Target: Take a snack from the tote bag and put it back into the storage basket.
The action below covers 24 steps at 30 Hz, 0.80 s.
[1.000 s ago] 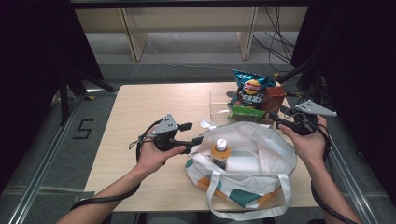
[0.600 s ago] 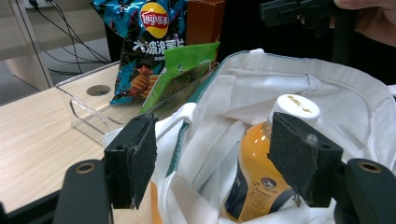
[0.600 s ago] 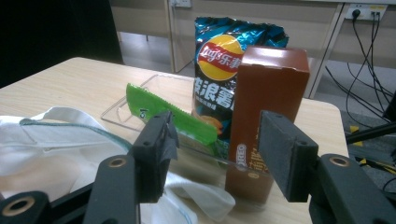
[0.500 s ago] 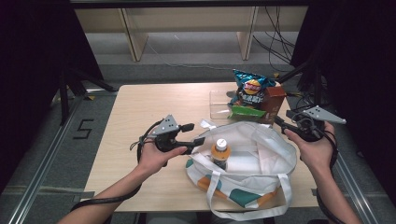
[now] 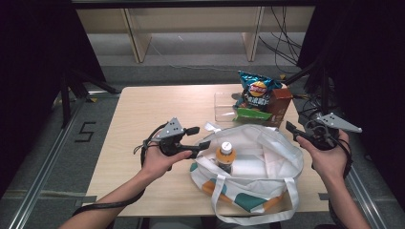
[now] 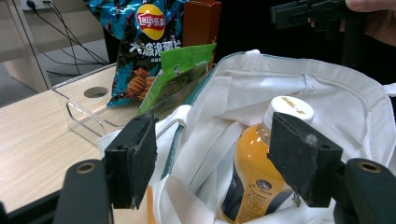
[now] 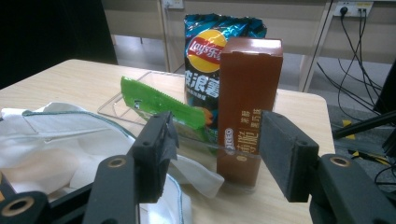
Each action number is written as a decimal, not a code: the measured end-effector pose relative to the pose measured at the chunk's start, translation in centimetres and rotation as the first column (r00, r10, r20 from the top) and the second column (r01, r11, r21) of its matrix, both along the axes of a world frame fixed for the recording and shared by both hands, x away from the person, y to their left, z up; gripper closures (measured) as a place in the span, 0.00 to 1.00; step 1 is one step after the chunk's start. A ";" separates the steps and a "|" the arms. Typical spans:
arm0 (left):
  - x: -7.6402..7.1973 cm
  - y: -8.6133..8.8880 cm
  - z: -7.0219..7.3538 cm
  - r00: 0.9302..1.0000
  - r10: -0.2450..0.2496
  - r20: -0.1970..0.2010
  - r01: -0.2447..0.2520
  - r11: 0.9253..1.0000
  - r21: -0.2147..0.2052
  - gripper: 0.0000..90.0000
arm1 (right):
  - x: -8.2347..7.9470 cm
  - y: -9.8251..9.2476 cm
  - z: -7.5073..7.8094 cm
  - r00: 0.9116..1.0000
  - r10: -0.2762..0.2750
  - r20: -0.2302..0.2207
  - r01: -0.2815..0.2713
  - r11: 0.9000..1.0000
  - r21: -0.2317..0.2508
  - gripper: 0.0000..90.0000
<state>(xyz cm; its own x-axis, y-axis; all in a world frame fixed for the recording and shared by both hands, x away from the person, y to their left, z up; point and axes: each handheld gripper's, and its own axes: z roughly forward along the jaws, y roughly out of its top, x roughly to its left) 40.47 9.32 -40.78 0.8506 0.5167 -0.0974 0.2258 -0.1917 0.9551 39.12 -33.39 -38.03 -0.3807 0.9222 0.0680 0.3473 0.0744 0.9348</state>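
- The table is seen from above, with the light wood top bare on its left half and the goods gathered at the right.
- A white bag with teal and orange patches is spread open at the near right of the table; its handle loop hangs over the near edge.
- A clear tray is set just behind the bag, and three packs are stood in it — a blue crisp packet, a brown carton and a green packet leaning against them.
- An orange bottle with a white cap is stood upright inside the bag, near its left wall.
- The left gripper is held at the bag's left rim; its jaws are spread wide with nothing clasped, and the bottle is seen beyond them.
- The right gripper is held at the bag's right side, pointed toward the brown carton; its jaws are parted and nothing is gripped — the carton stands beyond the pads, untouched.
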 end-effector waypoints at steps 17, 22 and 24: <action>-0.8 -1.7 -0.2 0.998 -0.055 -0.011 0.054 0.998 -0.010 0.38 | 0.0 0.1 -0.6 1.000 0.005 0.001 -0.005 1.000 -0.004 0.51; -1.0 -2.6 -0.1 0.997 -0.078 -0.011 0.078 0.997 -0.013 0.39 | 0.0 0.0 -0.4 1.000 0.005 0.001 -0.005 1.000 -0.001 0.51; -1.1 -3.0 -0.1 0.996 -0.087 -0.012 0.087 0.996 -0.016 0.39 | 0.0 -0.1 -0.4 1.000 -0.002 0.007 0.002 1.000 0.000 0.51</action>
<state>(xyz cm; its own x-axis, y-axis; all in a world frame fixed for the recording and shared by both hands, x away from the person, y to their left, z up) 39.37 6.36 -40.89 0.8908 0.4393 -0.1159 0.2211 -0.1964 0.9553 39.09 -33.49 -38.39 -0.3789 0.9231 0.0652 0.3410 0.0738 0.9372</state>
